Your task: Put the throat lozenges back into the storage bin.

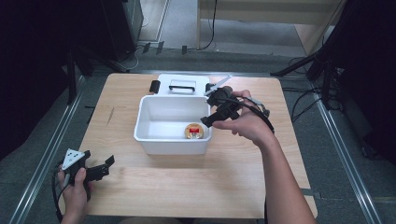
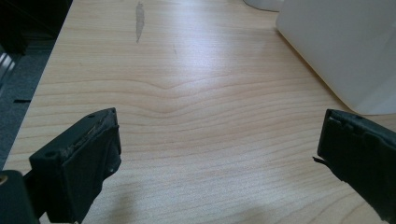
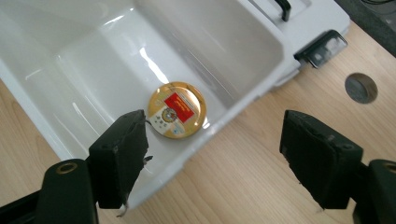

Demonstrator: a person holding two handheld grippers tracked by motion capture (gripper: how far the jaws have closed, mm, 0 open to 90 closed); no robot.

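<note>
Both claws are gaping empty: you're hovering the right gripper (image 1: 208, 120) above the gold tin (image 3: 177, 109) in the white bin (image 1: 147, 135), likely after dropping it, while resting the left gripper (image 1: 108, 163) beside the bin.

- The print on the round gold tin with a red label (image 3: 176, 109) is too small to be read.
- The white plastic bin (image 2: 345, 51), ahead of the left gripper's jaws, is cut off by the frame edge.

Glossy white plastic bin (image 3: 70, 70); shiny gold metallic round tin (image 3: 177, 109) beside left fingertip (image 3: 122, 154). Matt light wood-grain table (image 2: 187, 116), smooth. Matt black, rough-edged pads on left gripper (image 2: 219, 158).
</note>
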